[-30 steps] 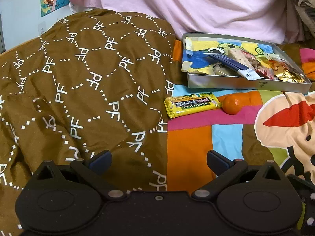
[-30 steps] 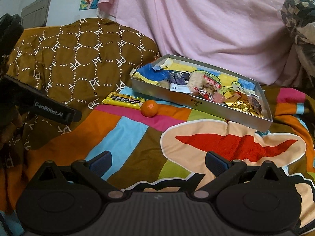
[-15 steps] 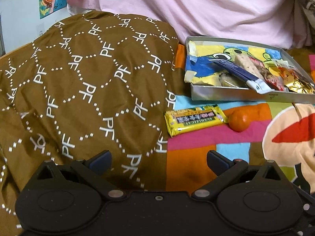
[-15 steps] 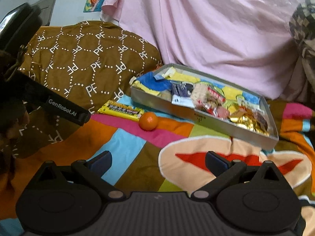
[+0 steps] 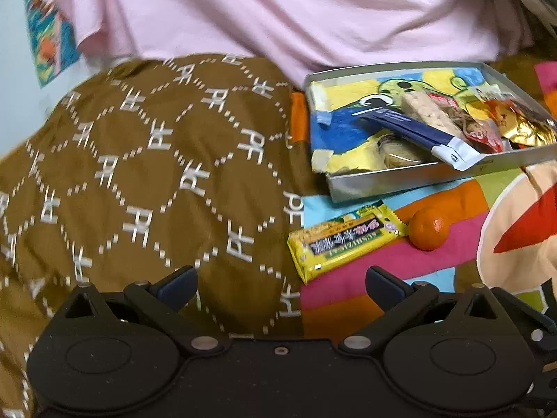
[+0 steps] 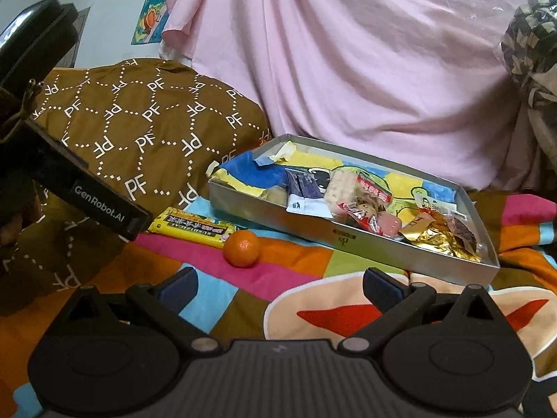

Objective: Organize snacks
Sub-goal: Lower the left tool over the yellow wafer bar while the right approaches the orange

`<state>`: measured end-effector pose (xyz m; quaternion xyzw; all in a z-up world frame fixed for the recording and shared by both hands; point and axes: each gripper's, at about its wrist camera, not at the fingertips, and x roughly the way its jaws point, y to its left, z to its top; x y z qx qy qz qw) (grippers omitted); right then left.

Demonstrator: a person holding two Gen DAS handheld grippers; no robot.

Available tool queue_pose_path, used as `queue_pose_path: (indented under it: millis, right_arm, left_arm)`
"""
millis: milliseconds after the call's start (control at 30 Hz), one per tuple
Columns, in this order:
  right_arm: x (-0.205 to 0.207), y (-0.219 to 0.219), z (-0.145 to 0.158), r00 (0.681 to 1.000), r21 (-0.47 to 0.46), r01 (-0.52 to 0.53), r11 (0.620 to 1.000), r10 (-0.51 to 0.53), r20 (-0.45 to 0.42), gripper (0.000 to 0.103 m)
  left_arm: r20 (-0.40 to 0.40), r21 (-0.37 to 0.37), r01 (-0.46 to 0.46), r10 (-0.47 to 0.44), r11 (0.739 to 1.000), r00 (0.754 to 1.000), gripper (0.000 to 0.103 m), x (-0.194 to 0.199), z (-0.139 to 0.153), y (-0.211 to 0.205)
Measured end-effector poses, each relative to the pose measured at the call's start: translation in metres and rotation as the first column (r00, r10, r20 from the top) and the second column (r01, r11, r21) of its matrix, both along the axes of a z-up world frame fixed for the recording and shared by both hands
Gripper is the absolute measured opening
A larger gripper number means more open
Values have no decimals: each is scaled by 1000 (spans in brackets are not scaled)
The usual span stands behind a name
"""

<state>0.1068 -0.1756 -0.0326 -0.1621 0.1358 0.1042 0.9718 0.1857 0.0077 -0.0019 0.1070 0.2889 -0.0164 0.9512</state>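
A yellow snack bar point(image 5: 344, 238) point(image 6: 191, 227) lies on the colourful blanket beside a small orange point(image 5: 429, 228) point(image 6: 242, 248). Behind them sits a silver tray point(image 5: 400, 179) point(image 6: 383, 249) holding several wrapped snacks, among them a dark blue packet point(image 5: 414, 132) and gold wrappers point(image 6: 438, 240). My left gripper point(image 5: 281, 283) is open and empty, just short of the snack bar. My right gripper point(image 6: 280, 284) is open and empty too, hovering near the orange. In the right wrist view the left gripper's body point(image 6: 87, 198) shows at the left, held by a hand.
A brown patterned pillow point(image 5: 156, 174) point(image 6: 139, 129) rises to the left of the snacks. Pink cloth point(image 5: 278, 10) point(image 6: 348, 62) hangs behind the tray. A cartoon poster point(image 5: 45, 38) hangs on the pale wall at far left.
Both grippers have moved forward toward the snack bar, orange and tray, which now look larger and nearer. Both have stayed open and empty.
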Motion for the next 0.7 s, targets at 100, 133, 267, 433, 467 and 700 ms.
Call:
queue_pose_path:
  millis: [100,133,267,433,467,700]
  right_arm:
    - [8,3,-4,1000,-3,-22,1000,22,-21,103]
    - [10,5,-5,999,2,-29,1000,29,-25,103]
    - [23,8,-7,999,1,-44,999,44,-13,103]
    - [38,6,-5,998,30,-63,998,63,-2,102]
    - [41,5,-4,998,37,-69,997,69,-1,100]
    - [54,-6,-3,994,121,-105,987,109,-31,88]
  left_arm:
    - [8,60,42,-42,997,999,102,9,2,-4]
    - [15,85,55,-56,995,998,102,11,3,-5]
    - [-1,172,132,-134,976,991,102,26,1,-12]
    - [-33,307,296,-301,905,953,102,40,-5,-24]
    - [-41,327,332,-337,885,941,102,42,-7,-26]
    - [-144,362,514,-499,778,855,102,62,-15,-38]
